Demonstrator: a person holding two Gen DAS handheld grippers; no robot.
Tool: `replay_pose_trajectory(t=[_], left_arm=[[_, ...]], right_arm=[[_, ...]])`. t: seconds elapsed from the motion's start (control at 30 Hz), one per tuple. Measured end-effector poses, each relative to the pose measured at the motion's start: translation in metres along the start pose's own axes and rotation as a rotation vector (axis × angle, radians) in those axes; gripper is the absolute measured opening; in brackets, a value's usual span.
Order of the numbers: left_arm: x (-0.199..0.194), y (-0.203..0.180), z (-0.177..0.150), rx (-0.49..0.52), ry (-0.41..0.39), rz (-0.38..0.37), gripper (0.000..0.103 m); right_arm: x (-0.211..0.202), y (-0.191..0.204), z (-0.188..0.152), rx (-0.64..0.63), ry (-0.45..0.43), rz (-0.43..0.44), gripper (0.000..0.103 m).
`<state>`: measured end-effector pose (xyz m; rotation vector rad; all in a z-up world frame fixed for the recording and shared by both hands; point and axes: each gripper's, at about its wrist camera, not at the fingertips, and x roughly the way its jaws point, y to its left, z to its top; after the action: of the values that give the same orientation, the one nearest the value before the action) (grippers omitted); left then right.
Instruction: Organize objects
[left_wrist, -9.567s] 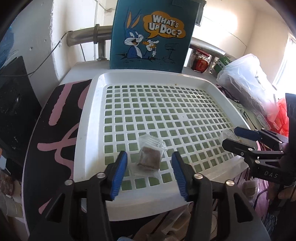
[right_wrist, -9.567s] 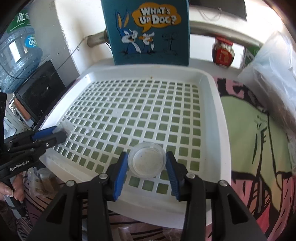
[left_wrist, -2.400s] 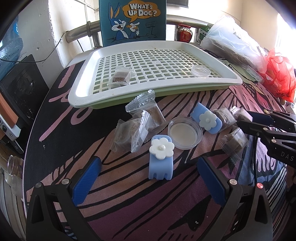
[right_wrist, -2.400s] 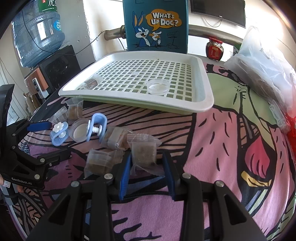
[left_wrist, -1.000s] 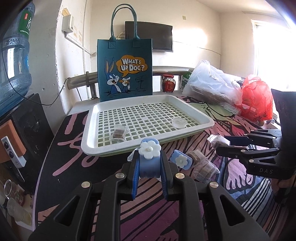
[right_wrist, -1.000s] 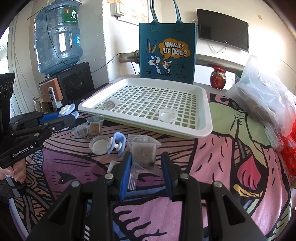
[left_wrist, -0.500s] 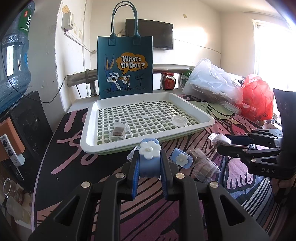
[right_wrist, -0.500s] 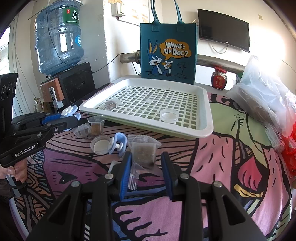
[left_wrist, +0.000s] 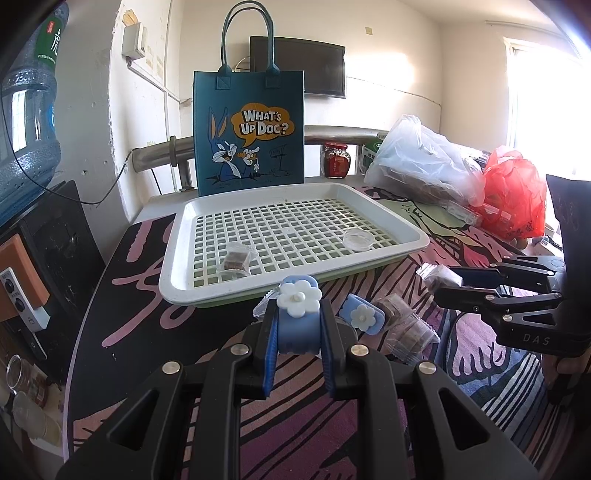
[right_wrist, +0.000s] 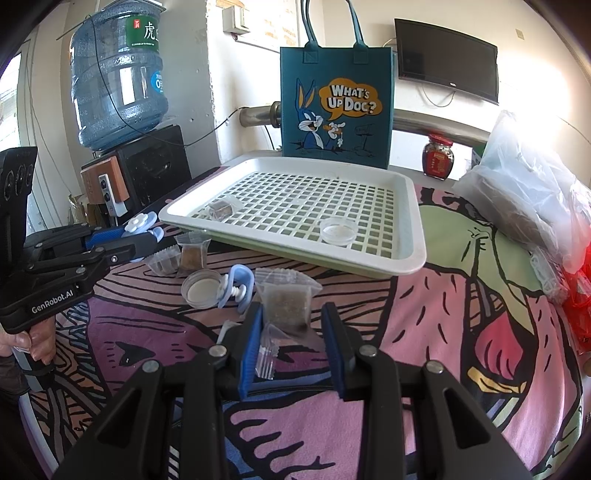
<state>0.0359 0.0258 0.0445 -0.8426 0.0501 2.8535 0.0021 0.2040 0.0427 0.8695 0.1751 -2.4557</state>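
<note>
My left gripper (left_wrist: 298, 338) is shut on a blue clip with a white flower (left_wrist: 298, 319) and holds it above the table, in front of the white grid tray (left_wrist: 258, 286). My right gripper (right_wrist: 291, 332) is shut on a clear packet of brown stuff (right_wrist: 286, 301), also held above the table; the right gripper also shows in the left wrist view (left_wrist: 448, 284). The tray holds one brown packet (left_wrist: 236, 258) and a small clear dish (left_wrist: 358, 240). On the cloth lie a second blue flower clip (left_wrist: 362, 314), a round lid (right_wrist: 201, 288) and more packets (right_wrist: 192, 254).
A blue "What's Up Doc?" bag (left_wrist: 249, 129) stands behind the tray. A clear plastic bag (left_wrist: 424, 162), a red bag (left_wrist: 513, 192) and a red jar (left_wrist: 335, 160) are at the back right. A water bottle (right_wrist: 118, 74) on a black box is at the left.
Since 2.4 s ago my left gripper has shut on the blue flower clip and lifted it; my right has lifted the packet. In the last second both have moved slightly toward the tray.
</note>
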Motion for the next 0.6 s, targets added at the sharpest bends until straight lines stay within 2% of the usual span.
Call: replay_pose_trajectory(t=[0.6], left_arm=[[0.0004, -0.0002, -0.0011, 0.0, 0.002, -0.001, 0.019]], right_arm=[[-0.0002, 0.0016, 0.0007, 0.001, -0.002, 0.001, 0.032]])
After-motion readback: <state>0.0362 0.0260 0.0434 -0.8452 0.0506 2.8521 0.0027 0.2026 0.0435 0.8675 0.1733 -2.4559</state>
